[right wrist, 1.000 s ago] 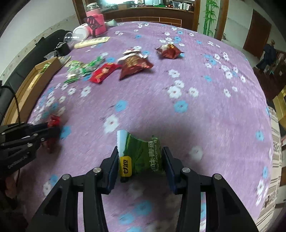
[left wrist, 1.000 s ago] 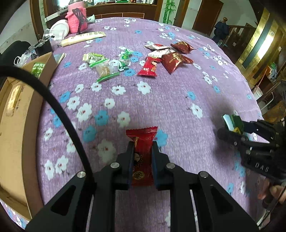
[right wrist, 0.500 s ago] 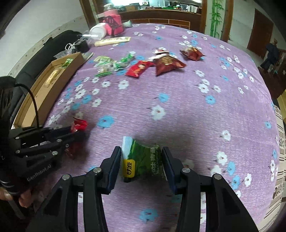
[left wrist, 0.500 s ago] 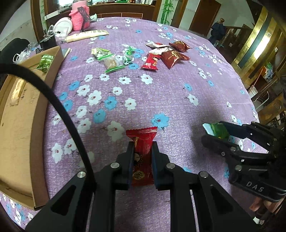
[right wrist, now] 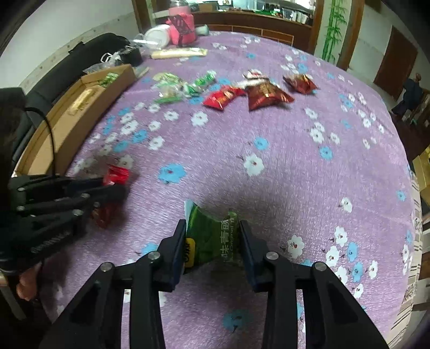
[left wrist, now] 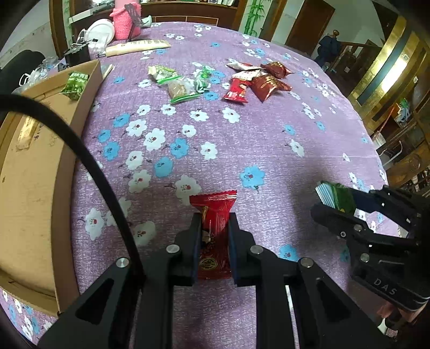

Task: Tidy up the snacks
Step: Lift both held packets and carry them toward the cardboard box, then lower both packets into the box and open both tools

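My left gripper (left wrist: 214, 222) is shut on a red snack packet (left wrist: 214, 214), held above the purple flowered tablecloth (left wrist: 242, 139). My right gripper (right wrist: 212, 231) is shut on a green snack packet (right wrist: 209, 236), also held above the cloth. Each gripper shows in the other's view: the right gripper (left wrist: 326, 200) with the green packet (left wrist: 336, 196), the left gripper (right wrist: 118, 185) with the red packet (right wrist: 115, 174). A cardboard box (left wrist: 29, 171) lies at the left with a green packet (left wrist: 76, 83) inside. Loose green snacks (left wrist: 180, 80) and red snacks (left wrist: 258, 80) lie far across the table.
A pink knitted holder (left wrist: 125, 18), a white plate (left wrist: 98, 29), a long beige packet (left wrist: 137, 48) and a small black object (left wrist: 78, 53) stand at the far end. The table edge runs along the right (right wrist: 414, 188). A black cable (left wrist: 88, 166) crosses the left view.
Both grippers have drawn back toward me with their packets still held. The box now fills more of the left side of the left wrist view. The right gripper sits closer to the left one.
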Available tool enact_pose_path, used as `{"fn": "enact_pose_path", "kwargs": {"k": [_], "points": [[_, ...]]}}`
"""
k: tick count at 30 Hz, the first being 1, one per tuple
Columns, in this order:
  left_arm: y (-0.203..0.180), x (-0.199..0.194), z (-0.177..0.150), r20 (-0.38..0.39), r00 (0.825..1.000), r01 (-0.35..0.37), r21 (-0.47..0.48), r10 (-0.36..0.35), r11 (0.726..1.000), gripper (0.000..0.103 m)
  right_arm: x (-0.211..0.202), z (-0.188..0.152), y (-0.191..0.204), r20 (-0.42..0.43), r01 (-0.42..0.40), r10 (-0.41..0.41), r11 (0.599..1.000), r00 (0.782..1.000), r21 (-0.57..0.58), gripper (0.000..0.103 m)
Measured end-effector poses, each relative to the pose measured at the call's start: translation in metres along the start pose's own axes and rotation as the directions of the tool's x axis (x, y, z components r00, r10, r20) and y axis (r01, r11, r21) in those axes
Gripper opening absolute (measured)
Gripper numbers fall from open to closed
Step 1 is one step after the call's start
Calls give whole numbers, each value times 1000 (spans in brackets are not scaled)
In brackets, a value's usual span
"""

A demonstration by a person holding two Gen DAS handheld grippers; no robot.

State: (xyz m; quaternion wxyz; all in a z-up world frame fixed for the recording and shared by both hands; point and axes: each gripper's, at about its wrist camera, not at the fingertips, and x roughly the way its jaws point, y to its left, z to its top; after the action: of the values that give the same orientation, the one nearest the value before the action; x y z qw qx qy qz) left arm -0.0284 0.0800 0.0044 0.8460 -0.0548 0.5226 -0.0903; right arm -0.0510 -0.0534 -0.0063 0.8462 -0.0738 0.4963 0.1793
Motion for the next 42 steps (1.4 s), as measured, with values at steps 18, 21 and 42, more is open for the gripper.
{"fn": "enact_pose_path", "kwargs": {"k": [18, 21, 42], "points": [[53, -58, 20, 114, 993, -33, -94, 43, 995, 20, -9, 52, 67, 45, -82, 90, 986, 995, -145, 37], [71, -66, 25, 135, 988, -59, -127, 77, 990, 20, -8, 68, 90, 58, -105, 118, 976, 991, -189, 37], [232, -60, 53, 58, 947, -276, -353, 315, 894, 20, 73, 155, 218, 4, -177, 189, 928, 982, -328, 37]]}}
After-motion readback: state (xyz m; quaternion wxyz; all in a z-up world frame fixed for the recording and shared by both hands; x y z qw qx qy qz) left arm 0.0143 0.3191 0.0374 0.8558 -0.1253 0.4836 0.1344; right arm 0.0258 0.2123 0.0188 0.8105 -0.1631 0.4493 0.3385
